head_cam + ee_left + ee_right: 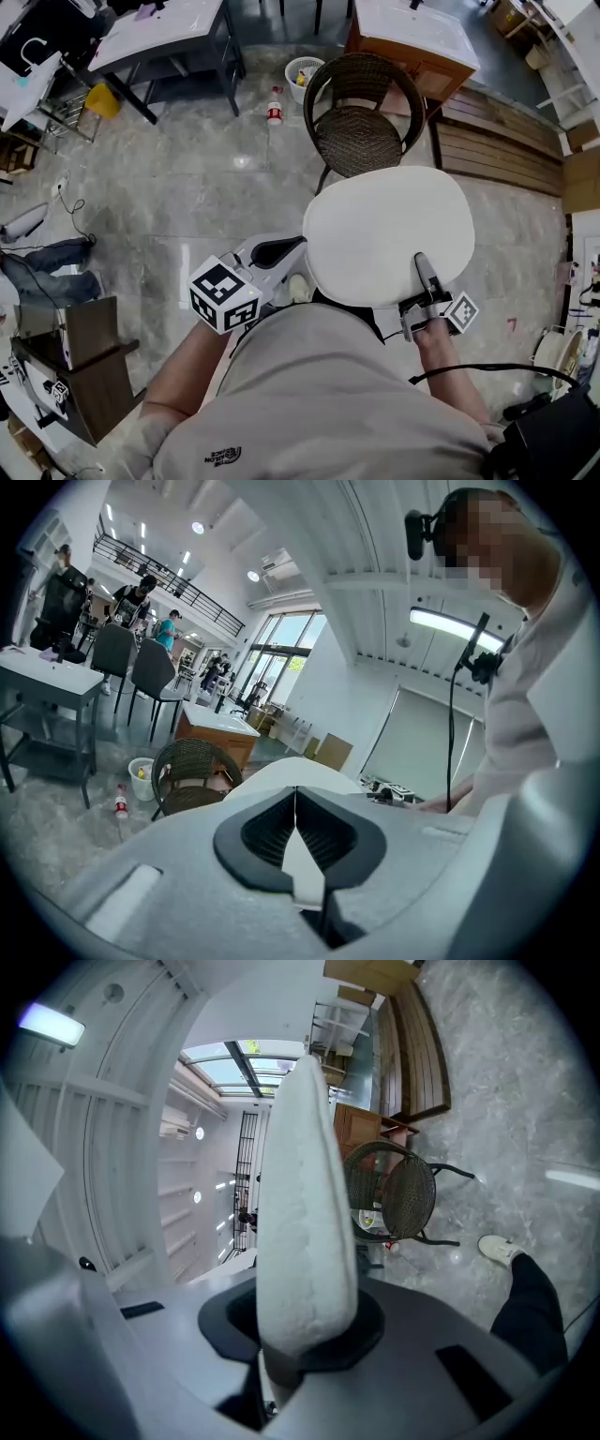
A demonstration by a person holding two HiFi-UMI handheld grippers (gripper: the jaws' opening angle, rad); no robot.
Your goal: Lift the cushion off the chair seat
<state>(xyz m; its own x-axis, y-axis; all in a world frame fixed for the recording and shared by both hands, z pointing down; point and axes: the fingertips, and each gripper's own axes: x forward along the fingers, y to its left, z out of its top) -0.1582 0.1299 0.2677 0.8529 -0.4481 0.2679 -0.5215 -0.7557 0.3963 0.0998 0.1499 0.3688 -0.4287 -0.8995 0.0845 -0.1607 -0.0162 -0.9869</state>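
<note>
Right hand-held gripper (305, 1333) clamps the cushion (300, 1194), left hand-held gripper (296, 808) pinches its edge

No text reads clearly. The shirt (328, 394) bears a small logo (217, 457), its lettering too small to make out. The left cube (223, 295) and right cube (459, 311) carry only black-and-white square markers.

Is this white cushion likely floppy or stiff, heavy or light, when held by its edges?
Probably fairly stiff: the cushion lies flat between the left claw and right claw, without visible sag. Likely light for its size: two edge pinches carry it. Its textured surface seems unlikely to slip.
</note>
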